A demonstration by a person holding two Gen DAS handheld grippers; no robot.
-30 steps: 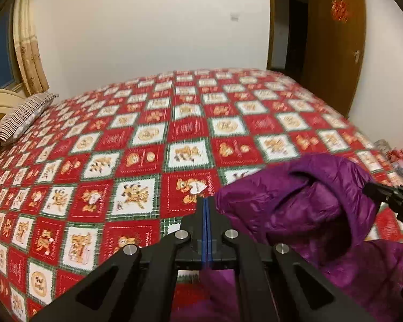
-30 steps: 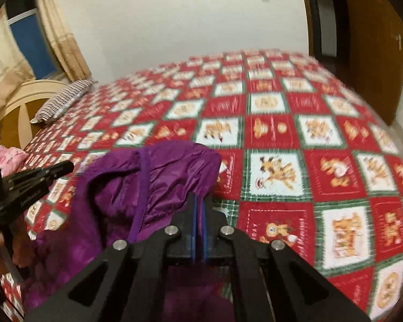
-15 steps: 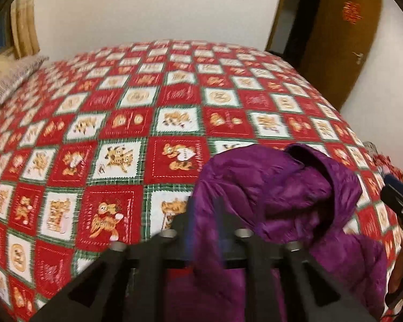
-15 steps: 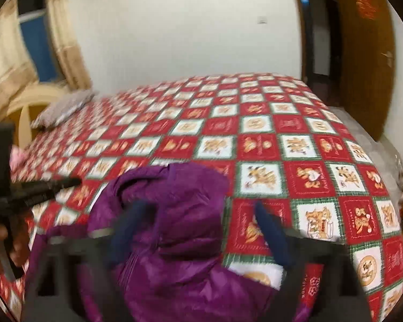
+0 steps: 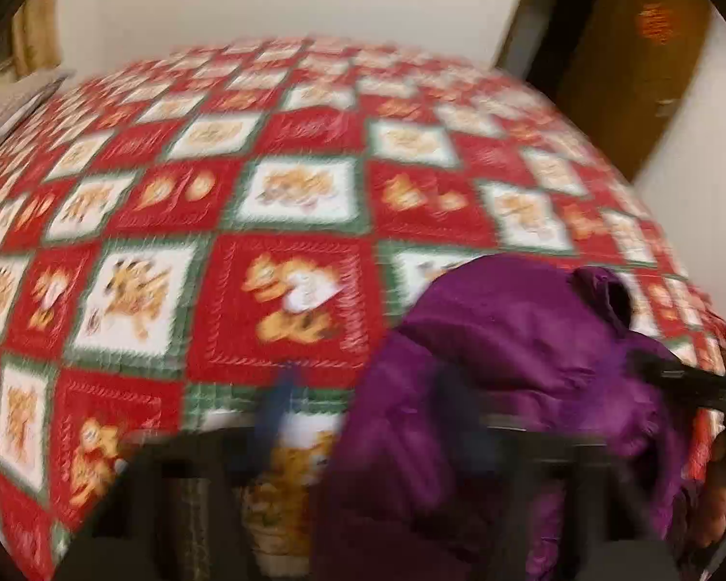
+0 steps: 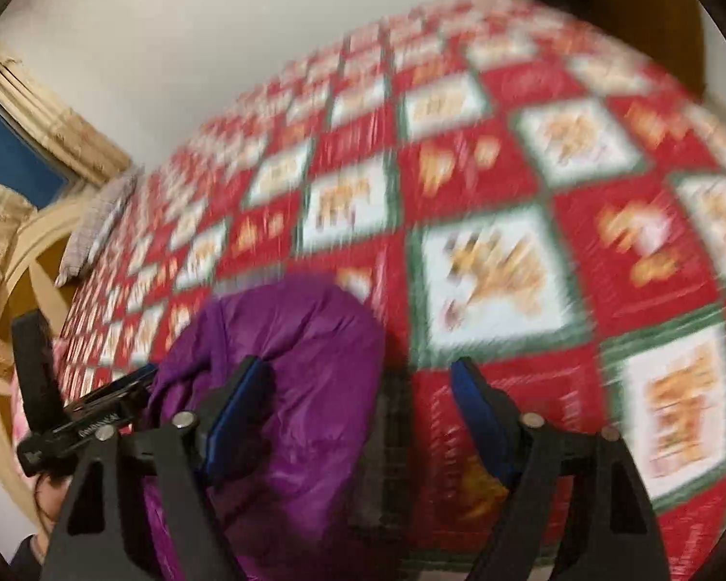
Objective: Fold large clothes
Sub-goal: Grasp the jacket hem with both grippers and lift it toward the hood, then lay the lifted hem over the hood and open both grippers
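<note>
A purple puffer jacket [image 5: 518, 387] lies bunched at the near edge of the bed, at the lower right of the left wrist view and the lower left of the right wrist view [image 6: 290, 387]. My left gripper [image 5: 358, 402] is open, its blurred jaws spread over the jacket's left part and empty. My right gripper [image 6: 358, 411] is open, its blue-padded jaws spread wide over the jacket's right part, holding nothing. Each gripper shows at the edge of the other's view.
The bed is covered by a red, white and green checked quilt [image 5: 290, 203]. A striped pillow [image 6: 101, 222] lies at the far left by a curved wooden headboard [image 6: 29, 261]. A brown door [image 5: 629, 48] stands at the back right. Both views are motion-blurred.
Both grippers were shut on the jacket one second ago and have opened, letting it drop onto the bed. The views have swung and blurred.
</note>
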